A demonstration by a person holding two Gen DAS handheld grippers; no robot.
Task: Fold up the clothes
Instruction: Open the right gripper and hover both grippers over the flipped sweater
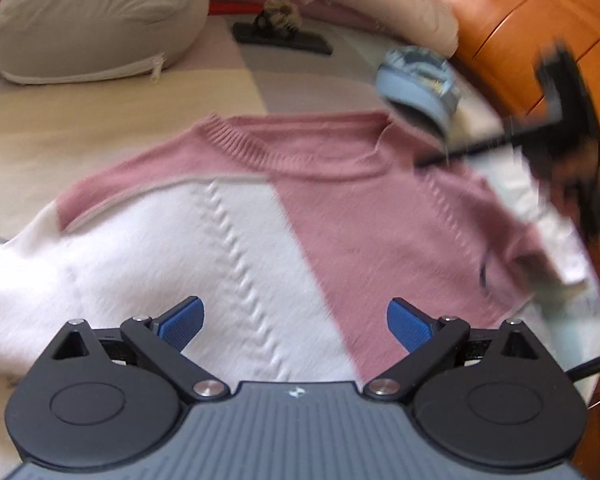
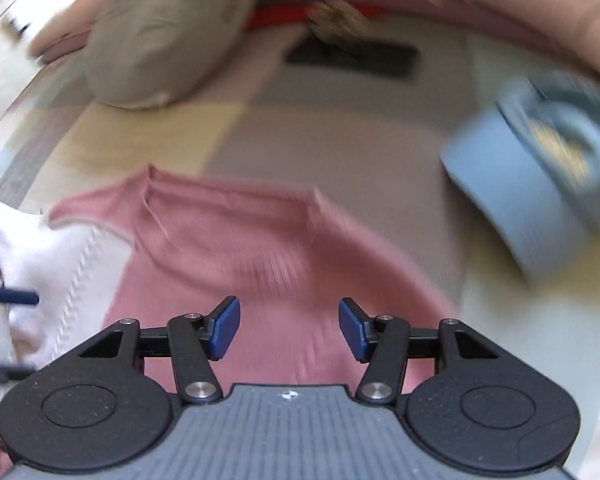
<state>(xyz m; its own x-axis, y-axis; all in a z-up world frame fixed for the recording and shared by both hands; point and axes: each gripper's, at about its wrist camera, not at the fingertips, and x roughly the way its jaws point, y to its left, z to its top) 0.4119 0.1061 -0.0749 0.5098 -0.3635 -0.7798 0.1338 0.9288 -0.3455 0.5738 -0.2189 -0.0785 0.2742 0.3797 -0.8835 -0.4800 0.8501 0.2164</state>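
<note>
While readable: "cat" on grey pillow [image 1: 96, 20] | pink-white sweater [image 1: 260, 208] unlabelled

We find the sweater [image 1: 260, 216] spread flat on the bed [image 1: 100, 120], neckline toward the far side. Behind it, at left, lies a pillow [image 1: 92, 20]; behind centre, a flat case [image 1: 284, 42] bearing a hair clip [image 1: 278, 14]. A cap [image 1: 416, 84] sits just beyond the sweater's right shoulder.
</note>
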